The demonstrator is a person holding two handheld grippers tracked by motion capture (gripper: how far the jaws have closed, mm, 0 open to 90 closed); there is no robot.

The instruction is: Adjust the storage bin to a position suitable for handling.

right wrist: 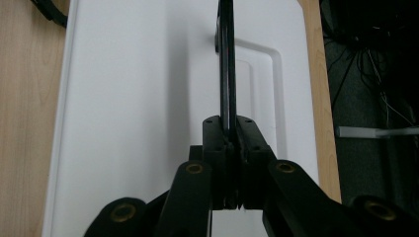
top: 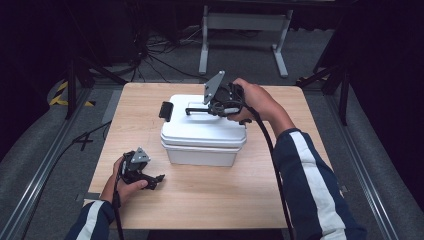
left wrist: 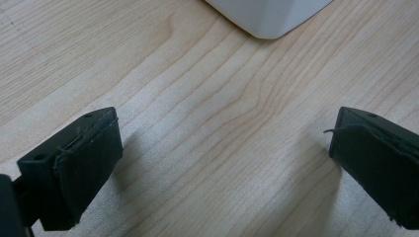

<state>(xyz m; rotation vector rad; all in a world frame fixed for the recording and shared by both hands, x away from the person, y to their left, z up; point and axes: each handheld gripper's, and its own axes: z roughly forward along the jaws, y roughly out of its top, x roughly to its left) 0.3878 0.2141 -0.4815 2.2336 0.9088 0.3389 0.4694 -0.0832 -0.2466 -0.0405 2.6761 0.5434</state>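
A white lidded box (top: pixel 202 137) stands mid-table with a black carry handle (top: pixel 196 110) raised on its lid. My right gripper (top: pixel 214 108) reaches in from the right and is shut on that handle. In the right gripper view the handle (right wrist: pixel 227 59) runs upright as a thin black bar over the white lid (right wrist: pixel 143 98), pinched between the jaws of the right gripper (right wrist: pixel 228 123). My left gripper (top: pixel 158 178) rests low at the table's front left, open. Its jaws in the left gripper view (left wrist: pixel 225 163) hold nothing over bare wood, with the box corner (left wrist: pixel 269 17) ahead.
A black latch (top: pixel 165 110) hangs on the box's left end. The wooden table (top: pixel 210 200) has free room in front of the box. Behind it stand a grey metal frame (top: pixel 245 22) and floor cables (top: pixel 150 50).
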